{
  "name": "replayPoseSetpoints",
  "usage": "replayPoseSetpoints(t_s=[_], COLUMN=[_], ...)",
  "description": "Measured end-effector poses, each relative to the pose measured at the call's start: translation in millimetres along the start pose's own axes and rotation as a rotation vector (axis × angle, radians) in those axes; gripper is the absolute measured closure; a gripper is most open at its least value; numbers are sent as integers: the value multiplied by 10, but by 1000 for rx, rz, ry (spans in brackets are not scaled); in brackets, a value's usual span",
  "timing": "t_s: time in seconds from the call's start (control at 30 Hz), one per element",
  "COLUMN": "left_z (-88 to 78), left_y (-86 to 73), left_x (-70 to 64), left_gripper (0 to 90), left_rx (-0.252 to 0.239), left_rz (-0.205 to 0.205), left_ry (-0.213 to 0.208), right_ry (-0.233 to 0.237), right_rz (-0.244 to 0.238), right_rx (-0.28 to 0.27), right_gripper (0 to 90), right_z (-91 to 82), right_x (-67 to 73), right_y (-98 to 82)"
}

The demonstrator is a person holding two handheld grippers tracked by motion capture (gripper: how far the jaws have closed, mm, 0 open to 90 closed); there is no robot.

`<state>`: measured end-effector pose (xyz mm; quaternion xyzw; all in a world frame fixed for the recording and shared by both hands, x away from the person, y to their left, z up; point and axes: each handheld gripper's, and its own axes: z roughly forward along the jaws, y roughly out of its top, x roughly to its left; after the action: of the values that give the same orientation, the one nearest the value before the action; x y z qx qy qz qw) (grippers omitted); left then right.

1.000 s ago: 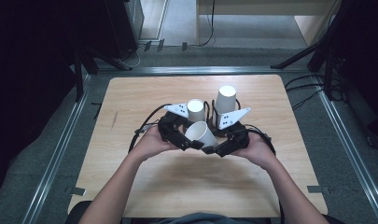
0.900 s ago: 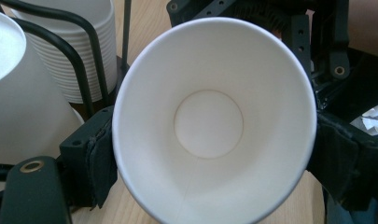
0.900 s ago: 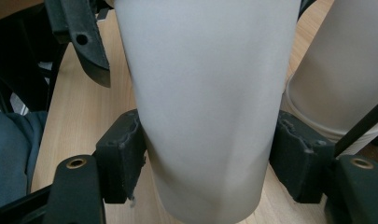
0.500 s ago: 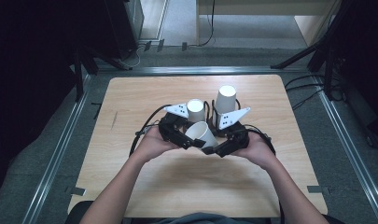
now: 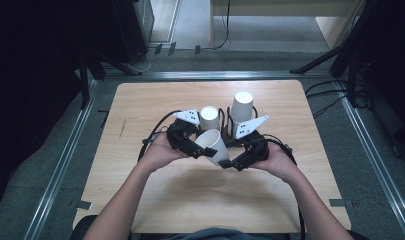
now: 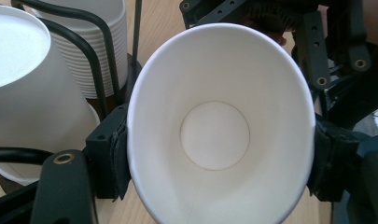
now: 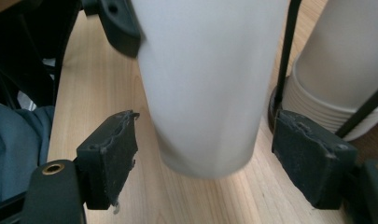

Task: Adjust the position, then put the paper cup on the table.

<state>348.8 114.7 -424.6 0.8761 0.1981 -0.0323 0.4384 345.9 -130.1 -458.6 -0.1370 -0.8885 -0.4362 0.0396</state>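
Observation:
A white paper cup (image 5: 212, 144) lies on its side between both hands above the table's middle. My left gripper (image 5: 202, 150) is shut on it near the rim. In the left gripper view the cup (image 6: 214, 130) has its mouth squeezed to an oval between the pads (image 6: 115, 158), after the jaws closed in. My right gripper (image 5: 229, 161) is at the cup's base. Its jaws have just been opening, and in the right gripper view the pads (image 7: 109, 154) stand off both sides of the cup (image 7: 205, 93) without touching it.
Two stacks of upside-down white cups (image 5: 209, 118) (image 5: 241, 106) stand in a black wire holder (image 7: 284, 60) just beyond the grippers. The wooden table (image 5: 140, 110) has metal rails along its sides. Cables trail from both grippers.
Both hands and the cup stay where they were. The right gripper's jaws look slightly wider apart around the cup's base.

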Motion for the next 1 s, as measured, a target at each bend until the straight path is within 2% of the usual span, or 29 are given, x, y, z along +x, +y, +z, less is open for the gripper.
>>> replayPoseSetpoints(t_s=[0.23, 0.4, 0.6, 0.77, 1.0], left_z=[-86, -137, -223, -293, -432], left_y=[-15, -38, -63, -112, -208], left_x=[29, 49, 57, 55, 113], left_gripper=[241, 240, 240, 240, 234], left_rx=[9, 36, 54, 64, 41], left_rz=[-5, 3, 15, 27, -2], left_ry=[11, 26, 29, 43, 50], right_ry=[-26, -36, -25, -42, -53], right_rz=[2, 7, 46, 63, 59], right_rx=[3, -8, -8, -11, -10], right_gripper=[204, 204, 199, 200, 199], right_z=[-63, -128, -179, -204, -231], right_x=[31, 42, 35, -2, -54], right_y=[-45, -58, -99, -110, -125])
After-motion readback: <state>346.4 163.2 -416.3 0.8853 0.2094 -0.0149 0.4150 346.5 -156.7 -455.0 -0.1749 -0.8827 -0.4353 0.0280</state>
